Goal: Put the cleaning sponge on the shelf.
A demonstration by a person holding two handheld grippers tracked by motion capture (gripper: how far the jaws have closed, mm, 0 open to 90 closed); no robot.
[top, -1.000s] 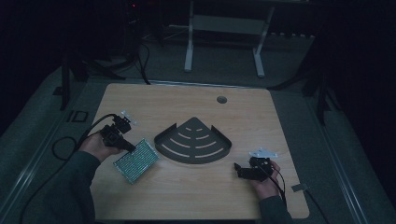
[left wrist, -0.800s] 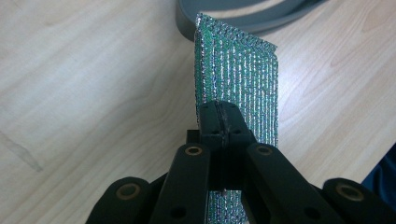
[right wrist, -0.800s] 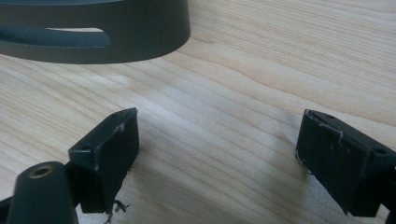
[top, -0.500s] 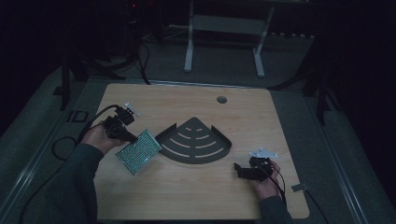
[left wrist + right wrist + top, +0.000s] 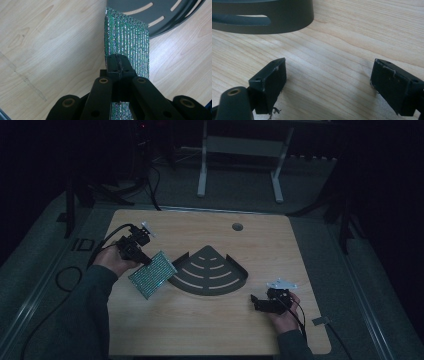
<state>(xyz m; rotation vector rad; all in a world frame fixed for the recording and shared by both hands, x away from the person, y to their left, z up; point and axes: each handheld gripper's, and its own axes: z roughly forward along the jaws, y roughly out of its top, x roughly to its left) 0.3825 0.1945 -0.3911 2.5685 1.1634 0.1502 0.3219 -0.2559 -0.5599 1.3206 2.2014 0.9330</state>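
Your left gripper (image 5: pixel 117 63) pinches the glittery green pad (image 5: pixel 130 41), its far edge overlapping the fan-shaped tray's (image 5: pixel 212 272) left corner; your right gripper (image 5: pixel 328 86) rests open.

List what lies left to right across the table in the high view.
Left hand-held gripper → sparkly green pad → dark slotted tray → right hand-held gripper.

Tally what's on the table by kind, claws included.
Green sparkly pad: 1
Dark slotted fan-shaped tray: 1
Claws: 2, left claw shut on the pad, right claw open
Total: 4
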